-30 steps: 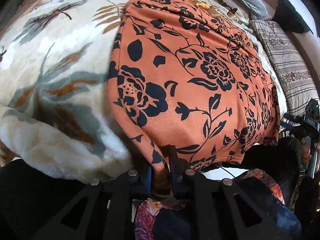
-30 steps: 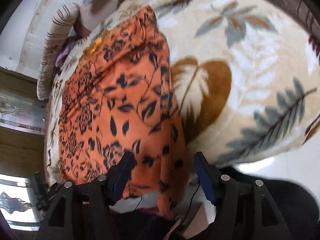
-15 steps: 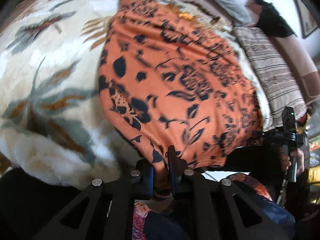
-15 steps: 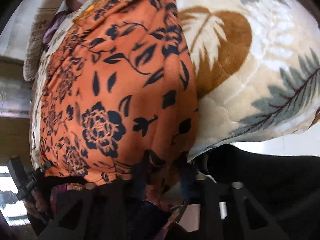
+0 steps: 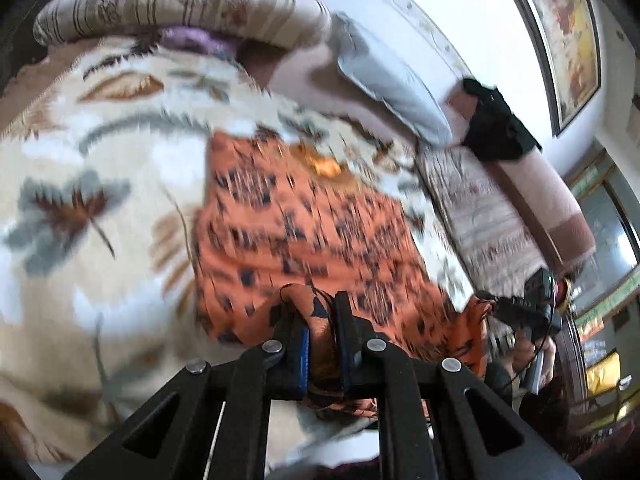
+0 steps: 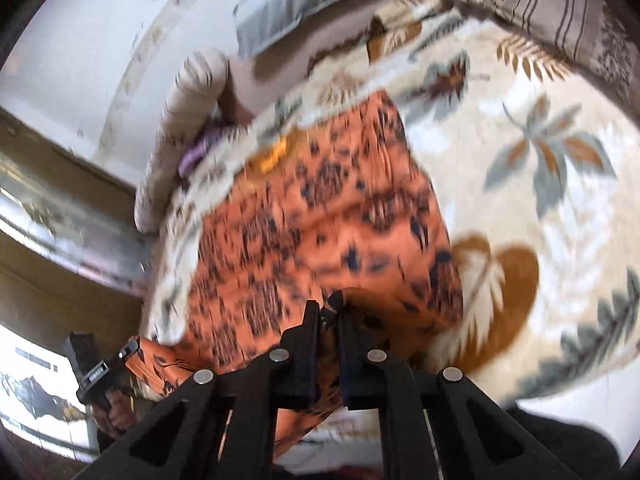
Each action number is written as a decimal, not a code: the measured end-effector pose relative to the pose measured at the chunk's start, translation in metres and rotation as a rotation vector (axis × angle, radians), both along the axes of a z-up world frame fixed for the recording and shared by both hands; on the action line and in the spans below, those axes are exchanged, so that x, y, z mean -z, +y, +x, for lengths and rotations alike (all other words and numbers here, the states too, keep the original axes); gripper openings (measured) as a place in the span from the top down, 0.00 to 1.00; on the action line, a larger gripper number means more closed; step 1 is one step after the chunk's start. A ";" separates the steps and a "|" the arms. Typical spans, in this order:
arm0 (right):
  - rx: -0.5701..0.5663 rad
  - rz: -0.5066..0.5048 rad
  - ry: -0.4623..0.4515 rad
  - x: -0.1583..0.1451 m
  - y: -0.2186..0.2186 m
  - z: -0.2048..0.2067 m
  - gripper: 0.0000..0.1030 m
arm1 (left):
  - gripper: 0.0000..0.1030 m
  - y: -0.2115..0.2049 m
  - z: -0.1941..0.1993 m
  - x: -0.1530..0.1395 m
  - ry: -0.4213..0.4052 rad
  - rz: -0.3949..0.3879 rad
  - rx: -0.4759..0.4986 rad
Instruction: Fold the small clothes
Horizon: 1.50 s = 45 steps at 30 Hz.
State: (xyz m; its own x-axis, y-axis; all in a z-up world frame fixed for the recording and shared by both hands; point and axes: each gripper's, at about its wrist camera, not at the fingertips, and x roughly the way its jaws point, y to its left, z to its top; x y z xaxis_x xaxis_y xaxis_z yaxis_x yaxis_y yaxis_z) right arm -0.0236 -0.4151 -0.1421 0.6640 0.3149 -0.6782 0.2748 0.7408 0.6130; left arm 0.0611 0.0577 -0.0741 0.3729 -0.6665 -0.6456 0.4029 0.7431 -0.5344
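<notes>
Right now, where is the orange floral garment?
The orange floral garment lies mid-frame in both wrist views on the leaf-print blanket, its near edge pinched by the left gripper and the right gripper.

The garment [image 5: 304,236] lies on the blanket [image 5: 100,168] — pillows [image 5: 180,8] behind it (near edge in both tools).

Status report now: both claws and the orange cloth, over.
Left claw shut on orange cloth near edge. Right claw shut on same edge. Cloth partly lifted off leaf-print blanket. Nothing in the way.
</notes>
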 end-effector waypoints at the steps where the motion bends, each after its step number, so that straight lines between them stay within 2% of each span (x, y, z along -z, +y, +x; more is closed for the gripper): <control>1: 0.019 0.005 -0.019 -0.002 -0.004 0.005 0.92 | 0.89 -0.001 0.010 -0.003 0.001 -0.010 -0.015; 5: 0.090 0.043 -0.078 -0.008 -0.030 0.042 0.92 | 0.89 -0.004 0.052 -0.006 0.022 -0.015 -0.059; 13: 0.257 0.099 -0.178 -0.011 -0.087 0.135 0.92 | 0.89 -0.032 0.151 -0.007 0.025 0.081 -0.148; 17: 0.347 0.137 -0.185 0.013 -0.113 0.175 0.92 | 0.89 -0.044 0.204 0.002 0.040 0.087 -0.224; 20: 0.414 0.171 -0.144 0.038 -0.125 0.193 0.89 | 0.88 -0.055 0.235 0.020 0.068 0.103 -0.269; 22: 0.456 0.191 -0.104 0.051 -0.132 0.200 0.64 | 0.86 -0.057 0.244 0.037 0.119 0.098 -0.297; 23: 0.468 0.201 -0.103 0.055 -0.135 0.200 0.25 | 0.84 -0.057 0.245 0.047 0.134 0.095 -0.307; 24: 0.490 0.208 -0.121 0.058 -0.135 0.195 0.13 | 0.74 -0.055 0.243 0.052 0.132 0.098 -0.319; 25: 0.515 0.213 -0.163 0.056 -0.136 0.187 0.13 | 0.61 -0.053 0.239 0.055 0.118 0.101 -0.332; 28: 0.495 0.179 -0.199 0.046 -0.132 0.180 0.13 | 0.38 -0.033 0.218 0.048 0.020 0.091 -0.418; 31: 0.339 0.081 -0.163 0.035 -0.098 0.192 0.16 | 0.30 -0.008 0.186 0.036 -0.065 0.048 -0.515; 33: 0.206 -0.014 -0.125 0.031 -0.059 0.206 0.27 | 0.28 0.001 0.161 0.033 -0.089 0.073 -0.581; 34: 0.115 -0.074 -0.097 0.031 -0.030 0.217 0.30 | 0.28 0.001 0.152 0.035 -0.094 0.075 -0.572; 36: -0.004 -0.155 -0.059 0.034 0.013 0.230 0.51 | 0.28 -0.010 0.131 0.043 -0.094 0.098 -0.510; 38: -0.145 -0.239 -0.010 0.045 0.067 0.245 0.62 | 0.28 -0.034 0.116 0.055 -0.093 0.152 -0.425; 41: -0.259 -0.333 0.043 0.061 0.123 0.258 0.62 | 0.28 -0.074 0.112 0.069 -0.088 0.245 -0.259; 43: -0.262 -0.409 0.075 0.072 0.141 0.275 0.62 | 0.28 -0.088 0.114 0.080 -0.097 0.294 -0.215; 45: -0.224 -0.444 0.108 0.073 0.143 0.306 0.62 | 0.28 -0.093 0.122 0.090 -0.089 0.358 -0.217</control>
State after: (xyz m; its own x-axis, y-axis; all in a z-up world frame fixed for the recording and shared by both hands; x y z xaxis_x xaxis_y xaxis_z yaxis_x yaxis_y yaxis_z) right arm 0.2822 -0.2719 -0.2154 0.5323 0.1070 -0.8398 0.1238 0.9715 0.2022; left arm 0.1828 -0.0355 -0.1642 0.5447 -0.3059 -0.7809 0.2499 0.9480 -0.1970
